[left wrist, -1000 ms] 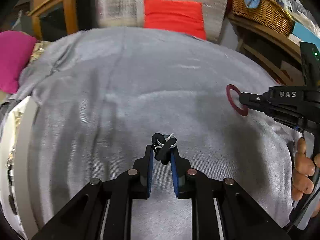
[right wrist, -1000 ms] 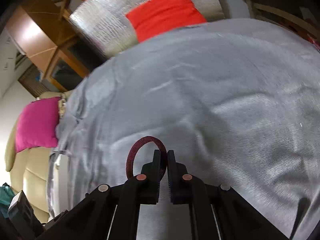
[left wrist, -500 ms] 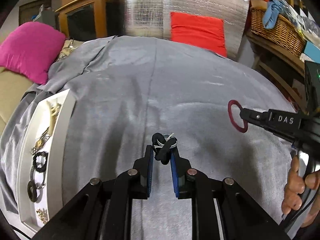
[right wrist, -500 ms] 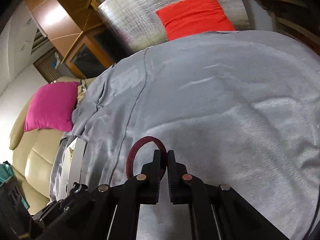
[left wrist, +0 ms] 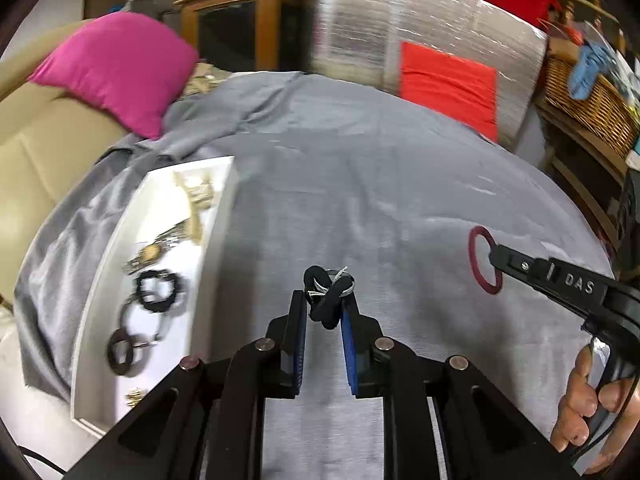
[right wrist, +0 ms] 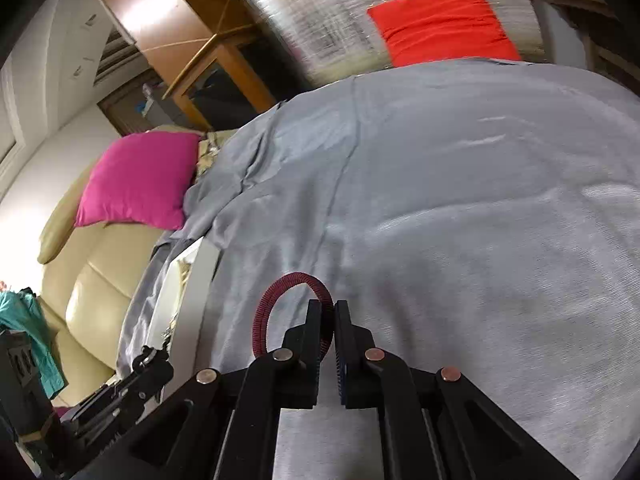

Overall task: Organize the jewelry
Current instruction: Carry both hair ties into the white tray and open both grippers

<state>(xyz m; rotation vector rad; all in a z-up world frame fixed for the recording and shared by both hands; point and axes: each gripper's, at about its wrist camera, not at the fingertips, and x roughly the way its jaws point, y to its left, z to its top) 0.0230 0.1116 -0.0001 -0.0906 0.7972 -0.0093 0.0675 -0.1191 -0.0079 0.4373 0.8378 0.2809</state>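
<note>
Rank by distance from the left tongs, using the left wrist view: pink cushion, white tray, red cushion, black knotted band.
1. black knotted band, clamped in the left tongs.
2. white tray, just left on the grey cloth.
3. pink cushion, far left on the sofa.
4. red cushion, far right; too close to the pink one to rank firmly.

We see a matt grey cloth sheet [left wrist: 400,208] with a faint sheen, a smooth white tray [left wrist: 216,232], a ribbed dark red woven ring [right wrist: 296,280], a woven wicker basket [left wrist: 584,96] and a crinkled shiny silver foil panel [left wrist: 400,12].
</note>
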